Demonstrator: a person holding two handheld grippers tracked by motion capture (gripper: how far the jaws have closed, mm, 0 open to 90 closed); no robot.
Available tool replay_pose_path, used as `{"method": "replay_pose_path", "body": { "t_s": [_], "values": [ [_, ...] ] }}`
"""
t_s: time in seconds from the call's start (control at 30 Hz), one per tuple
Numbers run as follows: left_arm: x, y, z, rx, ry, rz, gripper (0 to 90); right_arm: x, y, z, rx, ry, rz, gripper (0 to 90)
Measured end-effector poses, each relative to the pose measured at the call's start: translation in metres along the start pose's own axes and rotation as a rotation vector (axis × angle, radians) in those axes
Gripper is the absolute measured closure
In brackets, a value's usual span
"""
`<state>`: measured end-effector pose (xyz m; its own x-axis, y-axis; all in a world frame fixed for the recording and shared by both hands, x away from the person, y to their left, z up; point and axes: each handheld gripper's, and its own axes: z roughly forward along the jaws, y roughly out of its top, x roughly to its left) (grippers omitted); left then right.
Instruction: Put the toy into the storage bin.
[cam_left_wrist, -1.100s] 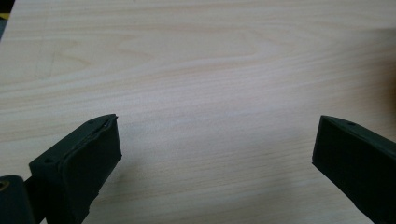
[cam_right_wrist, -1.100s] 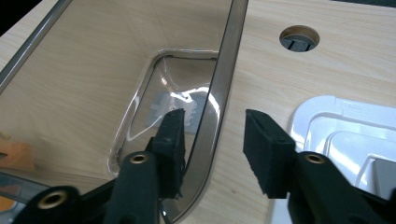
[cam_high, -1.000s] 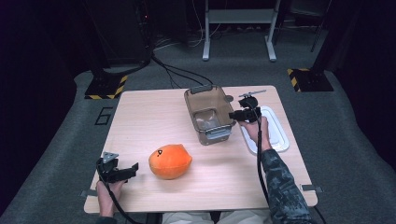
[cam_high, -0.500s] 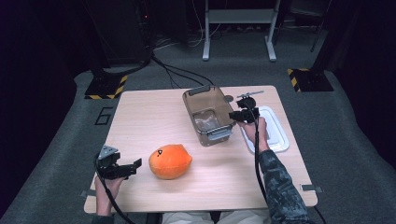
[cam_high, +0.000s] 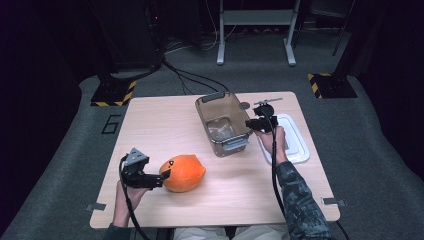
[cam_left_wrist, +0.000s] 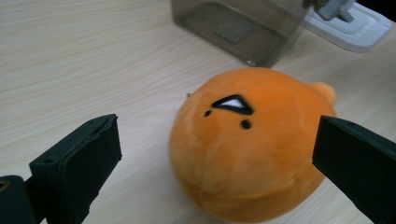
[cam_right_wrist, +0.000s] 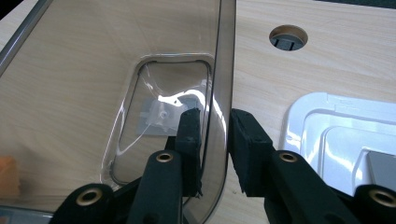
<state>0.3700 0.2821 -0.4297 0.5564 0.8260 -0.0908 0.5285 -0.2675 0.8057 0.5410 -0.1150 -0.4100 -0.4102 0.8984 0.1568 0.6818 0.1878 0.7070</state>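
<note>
We pinch the bin (cam_high: 222, 122) wall with the right gripper (cam_right_wrist: 215, 135); the left gripper (cam_left_wrist: 210, 154), wide open, must straddle the plush (cam_left_wrist: 252, 144) squarely before closing.

The plush toy (cam_high: 184, 173) lies left and nearer than the container (cam_high: 222, 124), lid (cam_high: 290, 138) right.

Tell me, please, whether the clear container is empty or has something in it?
Empty: the clear container shows only its bare bottom, and the orange plush toy lies outside on the table.
</note>
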Motion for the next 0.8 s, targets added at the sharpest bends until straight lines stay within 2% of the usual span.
{"method": "replay_pose_path", "body": {
  "t_s": [0.1,0.2,0.3,0.5,0.67,0.8],
  "values": [
    [-0.008,0.007,0.014,0.039,-0.049,0.049,3.7,0.0,0.0,0.0,0.001,-0.002,0.0,73.6],
    [-0.012,0.012,0.029,0.09,-0.077,0.088,5.7,0.0,0.0,0.0,0.0,-0.003,-0.002,73.6],
    [-0.012,0.015,0.04,0.123,-0.081,0.105,8.0,0.0,0.0,0.0,-0.004,-0.002,-0.004,73.7],
    [-0.009,0.012,0.049,0.155,-0.105,0.089,16.0,0.0,0.0,0.0,-0.001,-0.003,-0.004,73.7],
    [-0.01,0.007,0.054,0.203,-0.116,0.117,27.9,0.0,0.0,0.0,0.0,-0.005,-0.003,73.9],
    [-0.011,0.005,0.054,0.213,-0.11,0.126,39.3,0.002,0.0,0.001,0.004,-0.012,0.001,74.1]
  ]
}}
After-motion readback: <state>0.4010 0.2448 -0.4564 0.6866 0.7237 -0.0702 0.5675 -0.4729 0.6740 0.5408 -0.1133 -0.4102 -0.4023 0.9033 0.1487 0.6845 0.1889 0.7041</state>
